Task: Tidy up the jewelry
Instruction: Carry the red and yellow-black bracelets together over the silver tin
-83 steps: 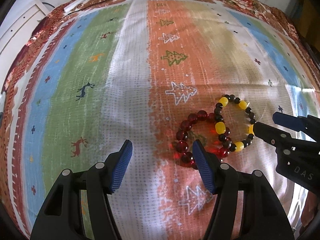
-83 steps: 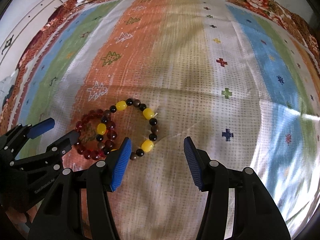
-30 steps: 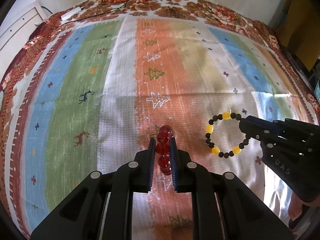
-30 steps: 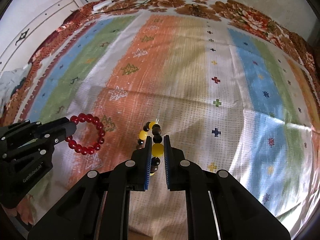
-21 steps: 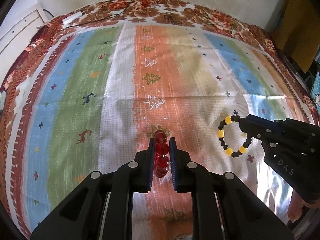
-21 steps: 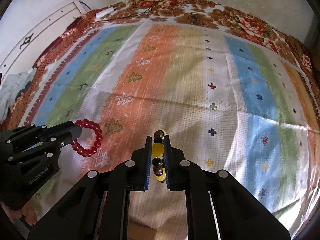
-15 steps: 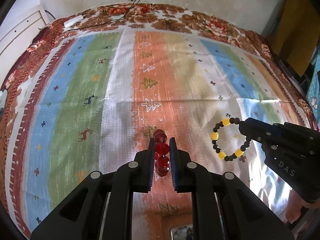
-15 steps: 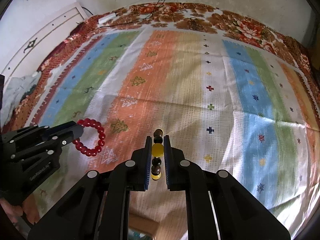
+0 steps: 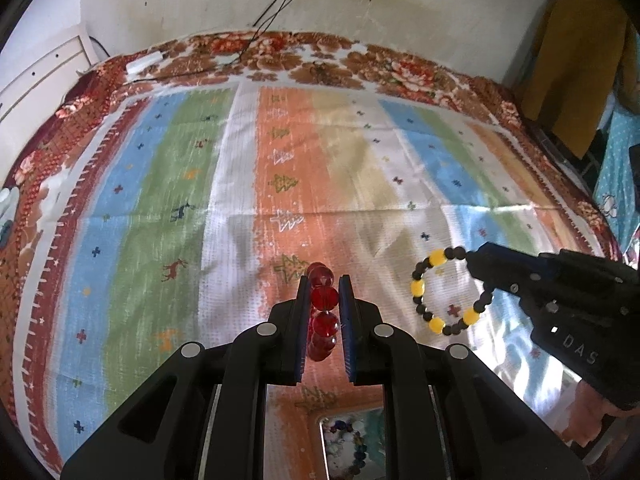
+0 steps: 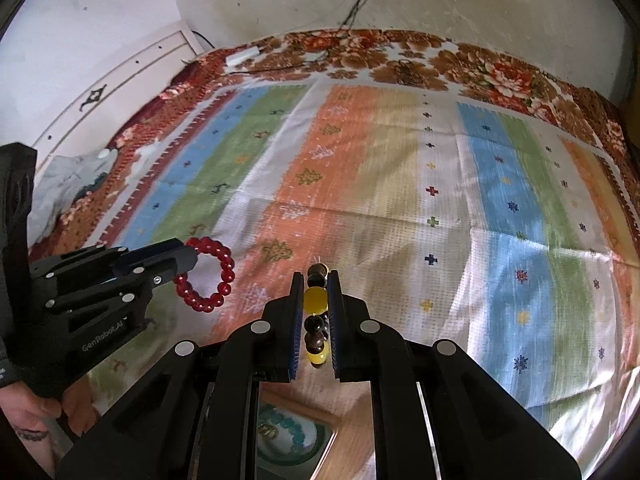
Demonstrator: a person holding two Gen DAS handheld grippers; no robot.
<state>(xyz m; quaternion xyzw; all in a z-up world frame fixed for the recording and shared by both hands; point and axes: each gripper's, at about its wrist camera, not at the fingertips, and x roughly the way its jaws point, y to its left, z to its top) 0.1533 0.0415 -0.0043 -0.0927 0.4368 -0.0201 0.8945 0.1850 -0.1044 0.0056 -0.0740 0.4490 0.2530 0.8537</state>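
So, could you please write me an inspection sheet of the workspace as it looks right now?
Surface: striped cloth with tree and deer figures, spread over a flowered bedspread.
Job's things: red bead bracelet and black-and-yellow bead bracelet, both lifted clear of the cloth; part of a container with beads shows at the bottom edge.
Clutter: crumpled pale cloth at the bed's left edge.
Grippers: left claw shut on the red bracelet; right claw shut on the black-and-yellow one.
Cables: dark wires run down the wall onto the bedspread.
Surroundings: stained wall, white cabinet, mustard garment hanging at right.
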